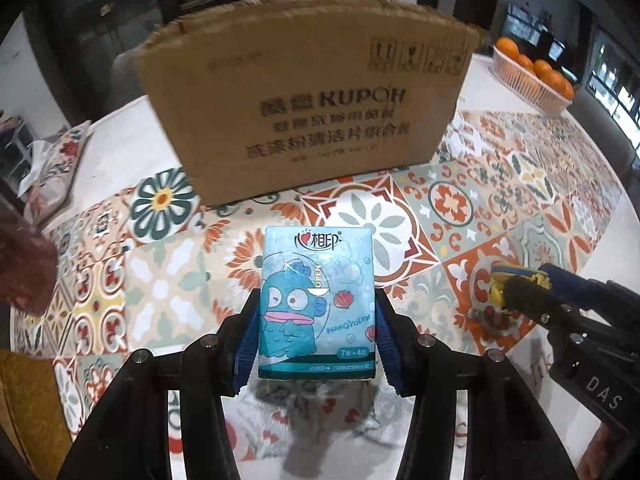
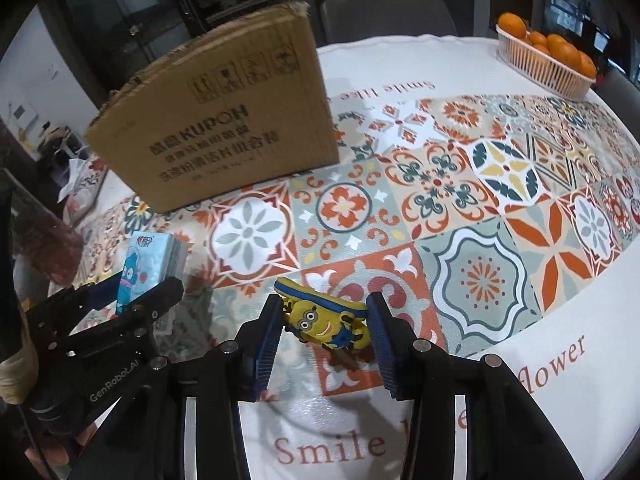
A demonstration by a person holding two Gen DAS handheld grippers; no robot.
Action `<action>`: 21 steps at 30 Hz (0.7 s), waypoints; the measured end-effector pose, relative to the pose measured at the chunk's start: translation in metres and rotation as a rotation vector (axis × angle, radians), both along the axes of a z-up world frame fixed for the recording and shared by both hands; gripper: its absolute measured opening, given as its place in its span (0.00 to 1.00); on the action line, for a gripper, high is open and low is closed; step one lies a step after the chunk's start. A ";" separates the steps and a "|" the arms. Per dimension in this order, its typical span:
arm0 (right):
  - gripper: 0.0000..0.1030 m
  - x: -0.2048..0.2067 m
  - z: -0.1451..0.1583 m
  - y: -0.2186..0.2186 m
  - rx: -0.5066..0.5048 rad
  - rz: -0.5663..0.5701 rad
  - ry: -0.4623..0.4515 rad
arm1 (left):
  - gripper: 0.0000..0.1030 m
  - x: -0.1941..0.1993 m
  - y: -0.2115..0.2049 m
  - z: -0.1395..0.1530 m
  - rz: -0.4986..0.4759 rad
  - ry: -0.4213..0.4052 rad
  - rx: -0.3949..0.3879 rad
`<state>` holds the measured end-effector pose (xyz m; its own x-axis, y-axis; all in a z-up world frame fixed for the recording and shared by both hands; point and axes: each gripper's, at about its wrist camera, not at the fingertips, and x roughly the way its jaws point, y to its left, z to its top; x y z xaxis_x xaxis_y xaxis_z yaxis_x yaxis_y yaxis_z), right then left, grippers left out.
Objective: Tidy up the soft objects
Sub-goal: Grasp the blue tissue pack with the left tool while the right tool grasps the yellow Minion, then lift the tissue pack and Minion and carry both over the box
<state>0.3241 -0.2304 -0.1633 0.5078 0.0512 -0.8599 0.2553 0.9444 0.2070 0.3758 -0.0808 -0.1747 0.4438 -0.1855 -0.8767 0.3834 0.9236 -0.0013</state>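
My left gripper (image 1: pixel 317 320) is shut on a blue tissue pack (image 1: pixel 316 304) with a cartoon fish, held above the patterned tablecloth; the pack also shows in the right wrist view (image 2: pixel 148 268). My right gripper (image 2: pixel 324 320) is shut on a yellow Minion toy (image 2: pixel 324 318), held just over the table; the toy also shows in the left wrist view (image 1: pixel 500 284). A cardboard box (image 1: pixel 304 92) marked KUPOH stands behind both; it also shows in the right wrist view (image 2: pixel 224 120).
A basket of oranges (image 2: pixel 548 60) sits at the far right of the table. A floral cushion (image 1: pixel 56 168) lies at the left edge. A grey chair (image 2: pixel 384 16) stands behind the table.
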 end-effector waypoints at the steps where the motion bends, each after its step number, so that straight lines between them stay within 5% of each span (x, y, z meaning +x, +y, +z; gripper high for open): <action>1: 0.43 -0.002 0.003 0.001 0.002 0.006 -0.007 | 0.50 -0.002 0.002 0.003 0.008 -0.004 -0.005; 21: 0.43 -0.023 0.068 0.018 0.000 0.115 -0.175 | 0.50 -0.045 0.029 0.074 0.135 -0.141 -0.073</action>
<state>0.3014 -0.2127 -0.0957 0.6406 0.1176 -0.7588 0.1059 0.9652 0.2390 0.3305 -0.0519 -0.1010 0.5863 -0.1771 -0.7905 0.2575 0.9659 -0.0255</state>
